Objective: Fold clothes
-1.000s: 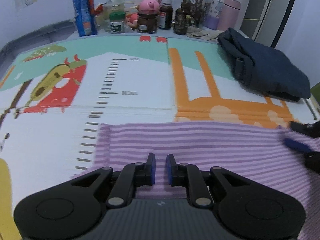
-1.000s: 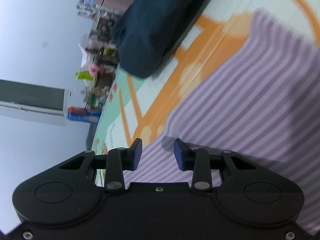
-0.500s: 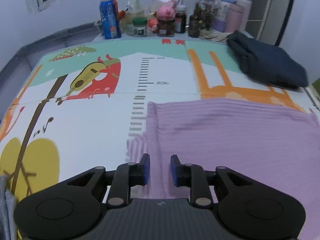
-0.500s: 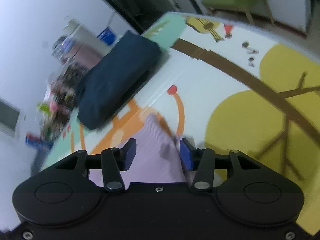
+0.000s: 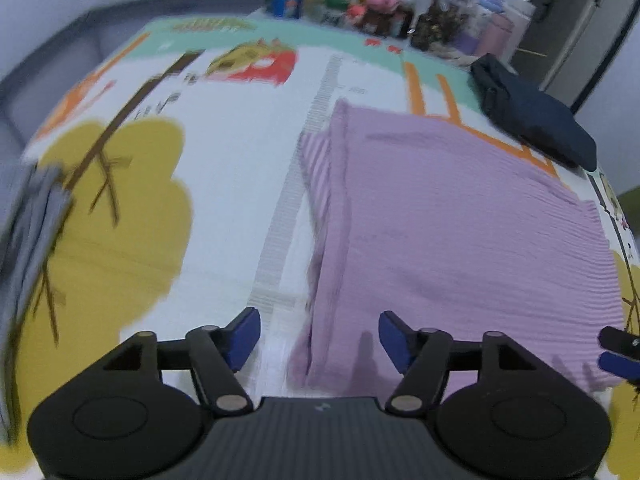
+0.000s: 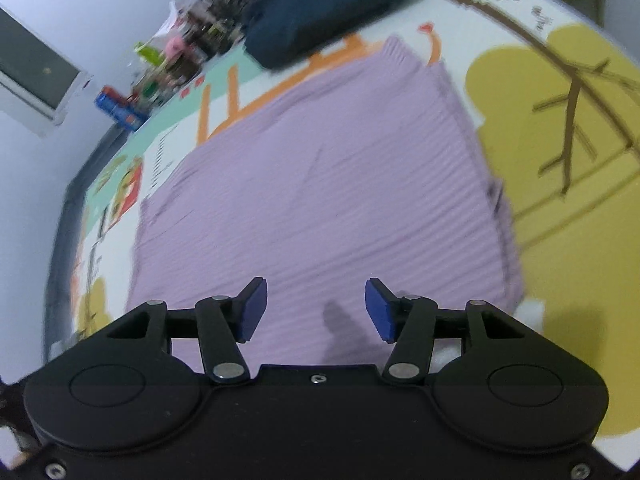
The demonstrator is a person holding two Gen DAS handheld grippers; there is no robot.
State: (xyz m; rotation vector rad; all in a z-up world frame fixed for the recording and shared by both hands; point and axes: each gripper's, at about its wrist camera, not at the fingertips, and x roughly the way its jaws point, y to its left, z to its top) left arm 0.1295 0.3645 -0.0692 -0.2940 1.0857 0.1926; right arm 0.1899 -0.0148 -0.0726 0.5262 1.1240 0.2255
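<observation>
A lilac striped knit top [image 5: 460, 216] lies folded into a broad rectangle across the middle of the play mat [image 5: 224, 184], filling the right half of the left wrist view and the centre of the right wrist view [image 6: 320, 184]. I judge it soft and light, limp enough to sag and slide once lifted, so I would take it at the corners of one edge, both layers together. My left tongs [image 5: 319, 336] hang over its near left edge, spreading with nothing between the blue pads; my right tongs [image 6: 316, 307] hang above its near edge, also widening and empty. Along the left edge in the left wrist view a striped underlayer pokes out, so the layers look imperfectly aligned. A folded navy garment [image 5: 532, 116] sits at upper right, near the top's far corner. Grey cloth [image 5: 28, 240] at far left is blurred and cut off. The bottles and jars [image 5: 384, 16] along the top edge are too smeared to identify.
</observation>
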